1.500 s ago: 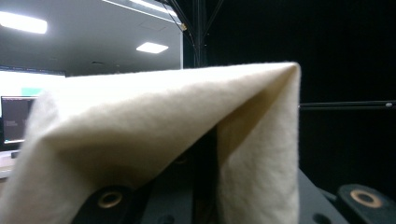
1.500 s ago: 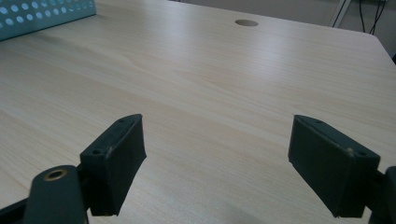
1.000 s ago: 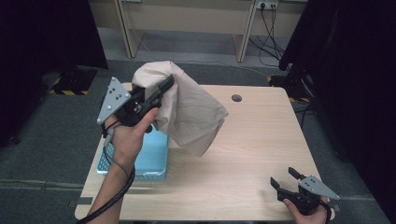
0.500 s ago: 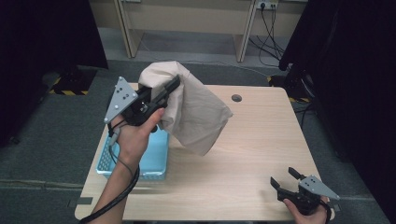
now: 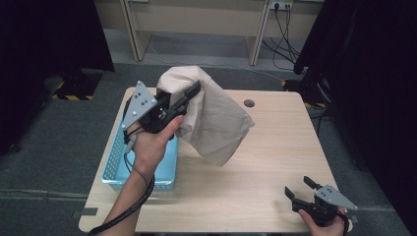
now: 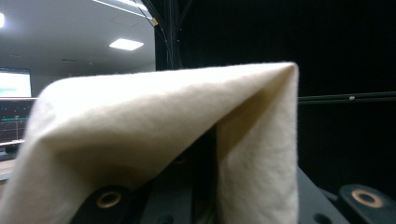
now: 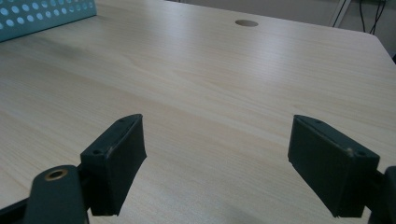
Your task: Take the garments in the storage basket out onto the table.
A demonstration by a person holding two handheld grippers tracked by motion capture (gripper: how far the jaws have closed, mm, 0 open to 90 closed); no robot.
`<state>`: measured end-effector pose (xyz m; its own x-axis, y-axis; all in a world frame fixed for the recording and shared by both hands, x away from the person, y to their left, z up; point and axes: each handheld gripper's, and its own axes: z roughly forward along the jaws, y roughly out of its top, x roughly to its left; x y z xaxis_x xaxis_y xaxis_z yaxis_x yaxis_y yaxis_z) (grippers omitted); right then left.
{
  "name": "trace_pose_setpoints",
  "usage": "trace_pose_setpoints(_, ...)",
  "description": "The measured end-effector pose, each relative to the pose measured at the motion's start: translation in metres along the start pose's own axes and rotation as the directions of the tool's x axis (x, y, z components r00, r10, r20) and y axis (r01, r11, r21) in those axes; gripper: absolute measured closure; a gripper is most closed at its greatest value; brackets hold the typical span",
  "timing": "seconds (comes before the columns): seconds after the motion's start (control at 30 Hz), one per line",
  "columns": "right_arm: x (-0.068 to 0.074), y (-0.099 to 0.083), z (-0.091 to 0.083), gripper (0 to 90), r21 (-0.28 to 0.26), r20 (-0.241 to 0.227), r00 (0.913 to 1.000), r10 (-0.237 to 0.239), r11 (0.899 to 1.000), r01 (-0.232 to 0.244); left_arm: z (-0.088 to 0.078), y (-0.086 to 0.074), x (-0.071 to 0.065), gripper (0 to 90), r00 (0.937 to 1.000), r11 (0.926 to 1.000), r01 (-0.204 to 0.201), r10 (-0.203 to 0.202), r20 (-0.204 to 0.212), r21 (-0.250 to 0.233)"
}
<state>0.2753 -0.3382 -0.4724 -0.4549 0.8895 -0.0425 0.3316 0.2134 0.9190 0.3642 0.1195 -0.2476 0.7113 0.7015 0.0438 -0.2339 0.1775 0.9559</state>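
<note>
Beige cloth [image 5: 211,118] draped over the raised left hand-held gripper [image 5: 189,96], clamped.

I count one cloth [image 5: 211,120], one basket [image 5: 115,164], one table [image 5: 246,196] with one round hole [image 5: 249,103], and two grippers: the left [image 5: 189,93] and the right [image 5: 299,188].

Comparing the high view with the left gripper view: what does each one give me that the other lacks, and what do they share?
High view alone: the wooden table, the blue basket at its left edge, and the right hand-held gripper open, low near the front right corner. Left gripper view alone: lit ceiling panels and a screen behind. Both: the beige cloth draped over the raised left hand-held gripper, which is shut on it.
</note>
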Motion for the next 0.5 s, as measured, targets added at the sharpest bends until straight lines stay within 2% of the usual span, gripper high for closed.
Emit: trace_pose_setpoints(0.5, 0.0, 0.0, 0.0, 19.7, 0.003, -0.003, 1.0, 0.008, 1.0, -0.008, 0.01, -0.006, -0.011, 81.0, 0.9993, 0.9998, 0.013, -0.013, 0.034, 0.013)
